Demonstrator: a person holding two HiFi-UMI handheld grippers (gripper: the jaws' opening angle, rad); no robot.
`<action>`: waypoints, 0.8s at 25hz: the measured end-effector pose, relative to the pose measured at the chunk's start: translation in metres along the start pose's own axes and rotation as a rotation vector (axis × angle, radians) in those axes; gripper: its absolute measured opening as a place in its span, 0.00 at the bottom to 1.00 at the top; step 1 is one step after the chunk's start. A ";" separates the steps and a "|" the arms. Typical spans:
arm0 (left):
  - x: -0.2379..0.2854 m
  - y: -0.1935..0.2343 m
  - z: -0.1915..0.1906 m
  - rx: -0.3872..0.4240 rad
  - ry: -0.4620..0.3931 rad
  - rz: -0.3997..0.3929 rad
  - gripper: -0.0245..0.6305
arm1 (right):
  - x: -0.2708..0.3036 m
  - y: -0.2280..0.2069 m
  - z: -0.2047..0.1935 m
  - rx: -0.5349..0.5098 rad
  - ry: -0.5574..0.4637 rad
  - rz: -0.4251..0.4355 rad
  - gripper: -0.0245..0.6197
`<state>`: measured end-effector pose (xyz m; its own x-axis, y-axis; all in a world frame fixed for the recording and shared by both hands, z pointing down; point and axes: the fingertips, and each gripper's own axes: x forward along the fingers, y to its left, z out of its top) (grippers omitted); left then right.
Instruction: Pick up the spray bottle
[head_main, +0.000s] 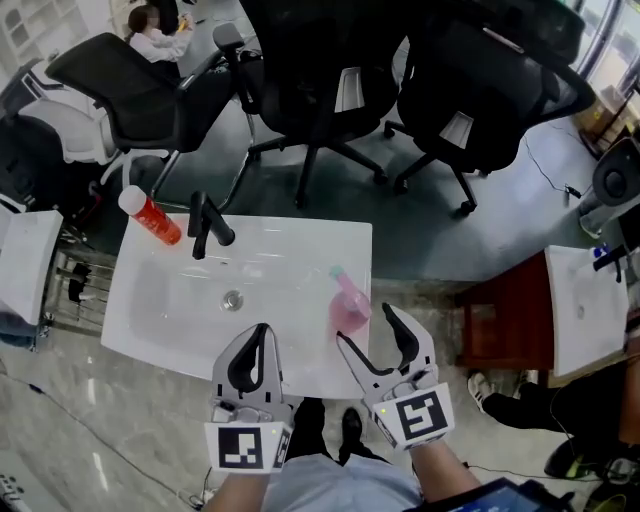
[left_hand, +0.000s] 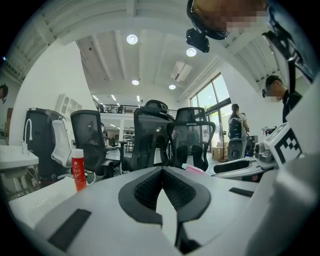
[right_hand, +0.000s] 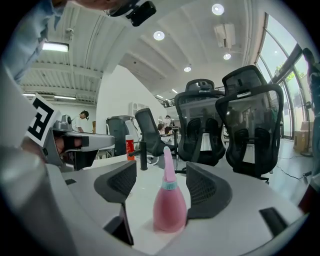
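Standing by the right rim of the glossy white ceramic sink (head_main: 290, 250): small pink plastic spray bottle (head_main: 350, 310), teal-collared. Judged light, smooth, squeezable; the bulbous belly is best gripped. Right gripper (head_main: 362, 323) is spread around it, unclamped; left gripper (head_main: 262, 332) is clenched, empty.

a white washbasin counter (head_main: 300, 245) is set at the centre of the head view. a pale glossy floor (head_main: 90, 420) is seen at 8 o'clock, and a grey-green floor (head_main: 420, 235) is spread toward 12 o'clock. a black office chair (head_main: 130, 85) is placed at 11 o'clock, a second chair (head_main: 310, 70) at 12 o'clock and a third chair (head_main: 490, 85) at 1 o'clock. a second white basin (head_main: 580, 300) is found at 3 o'clock, just beside a red-brown unit (head_main: 510, 310). white walls (right_hand: 117, 87), round ceiling lights (right_hand: 159, 35) and tall windows (right_hand: 291, 95) are shown in the right gripper view.
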<state>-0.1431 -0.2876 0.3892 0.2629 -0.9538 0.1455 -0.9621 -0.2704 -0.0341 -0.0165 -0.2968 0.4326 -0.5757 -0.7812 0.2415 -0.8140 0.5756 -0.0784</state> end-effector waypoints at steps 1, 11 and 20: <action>0.004 0.003 -0.003 -0.001 0.004 0.000 0.06 | 0.004 0.000 -0.003 0.002 0.006 0.000 0.54; 0.025 0.023 -0.023 -0.013 0.047 0.004 0.06 | 0.035 -0.006 -0.022 0.015 0.046 0.004 0.53; 0.039 0.032 -0.033 -0.022 0.067 0.007 0.06 | 0.053 -0.013 -0.029 0.018 0.073 0.007 0.50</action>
<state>-0.1662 -0.3295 0.4266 0.2519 -0.9443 0.2116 -0.9654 -0.2604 -0.0132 -0.0345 -0.3386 0.4748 -0.5748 -0.7569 0.3110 -0.8115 0.5762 -0.0974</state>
